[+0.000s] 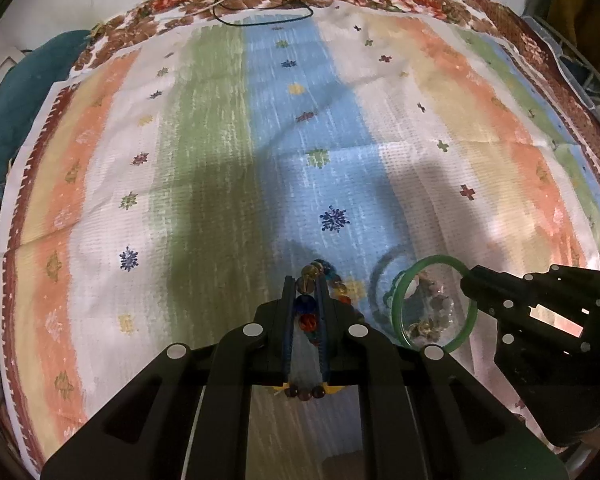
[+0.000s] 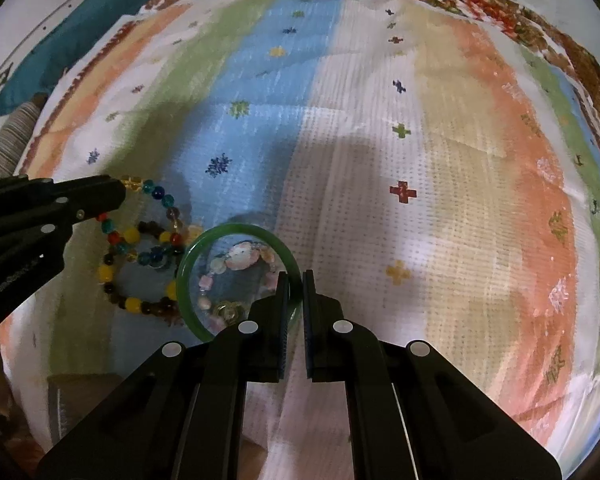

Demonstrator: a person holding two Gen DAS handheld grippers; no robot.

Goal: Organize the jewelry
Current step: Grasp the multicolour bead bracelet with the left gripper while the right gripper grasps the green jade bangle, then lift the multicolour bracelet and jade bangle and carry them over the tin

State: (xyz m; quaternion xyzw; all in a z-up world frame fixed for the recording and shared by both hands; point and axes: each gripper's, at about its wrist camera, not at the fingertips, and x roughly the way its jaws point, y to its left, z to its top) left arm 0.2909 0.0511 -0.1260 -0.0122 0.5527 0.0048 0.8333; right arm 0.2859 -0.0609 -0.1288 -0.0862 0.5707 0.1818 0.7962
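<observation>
Not much looks sorted yet: all the jewelry sits bunched together at the near edge of the striped cloth (image 1: 220, 160), and the wide stretch of cloth beyond it lies bare of any laid-out pieces. The left hand-held gripper (image 1: 309, 280) has its fingers drawn in narrow around a strand of the bright beaded bracelet (image 2: 156, 200), with amber, blue and red beads showing between them, so that piece is gripped. From the other side its tip is seen on the top of that bracelet's loop. Just below lies a second bracelet of yellow and dark beads (image 2: 134, 280), touching or overlapping the first; I cannot tell which. The right hand-held gripper (image 2: 296, 280) is pinched close on the rim of the green bangle (image 2: 236, 230), one finger inside the ring and one outside, and the bangle appears held. Inside the ring lies a pale pink beaded bracelet (image 2: 240, 260) with a small gold charm. At the far edge of the cloth, well apart, a thin dark cord (image 1: 268, 20) lies in a loose tangle. I'd judge this an early stage: two pieces are in hand, none is placed, and the heap, the pink bracelet and the cord remain.
</observation>
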